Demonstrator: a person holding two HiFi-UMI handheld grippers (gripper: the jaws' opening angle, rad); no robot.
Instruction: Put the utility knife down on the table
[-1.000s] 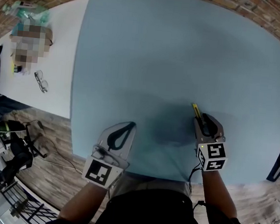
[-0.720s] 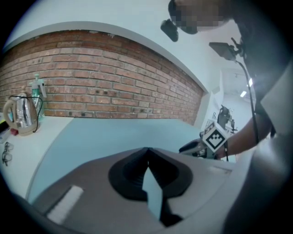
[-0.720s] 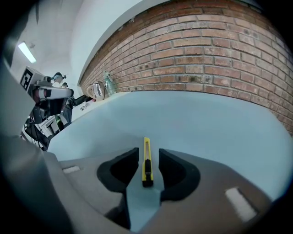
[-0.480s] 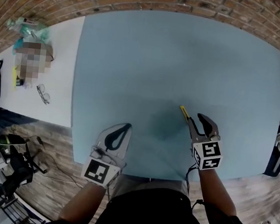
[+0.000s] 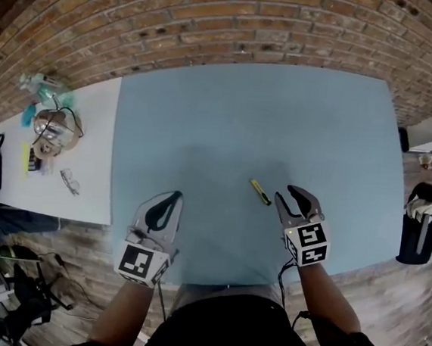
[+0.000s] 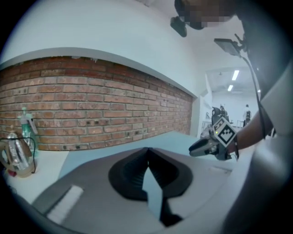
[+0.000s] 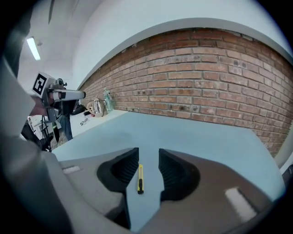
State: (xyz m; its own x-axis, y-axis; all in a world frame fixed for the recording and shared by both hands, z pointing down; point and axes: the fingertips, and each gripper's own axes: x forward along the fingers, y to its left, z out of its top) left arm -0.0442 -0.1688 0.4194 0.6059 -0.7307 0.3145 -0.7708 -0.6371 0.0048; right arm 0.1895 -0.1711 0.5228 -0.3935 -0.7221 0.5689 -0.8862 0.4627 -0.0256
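The yellow utility knife point(image 5: 260, 192) lies flat on the blue table point(image 5: 282, 114), free of both grippers. My right gripper point(image 5: 287, 193) is open just right of and behind it, a small gap away. In the right gripper view the knife point(image 7: 140, 178) shows on the table past the parted jaws of that gripper point(image 7: 149, 151), with nothing between them. My left gripper point(image 5: 173, 195) hovers at the table's near edge, shut and empty; in the left gripper view its jaws point(image 6: 147, 151) meet at the tips. There the right gripper point(image 6: 196, 148) shows at the right.
A white table point(image 5: 88, 156) adjoins on the left, with glasses point(image 5: 70, 182), a metal kettle-like object point(image 5: 51, 131) and a spray bottle point(image 5: 42, 83). A brick wall point(image 7: 215, 73) runs behind the blue table. A dark bag point(image 5: 424, 226) stands at the right, and cluttered floor at lower left.
My right gripper held the knife before; now its jaws are open and the knife lies on the table in front of them. The head view has pulled back, and the left gripper stays shut.
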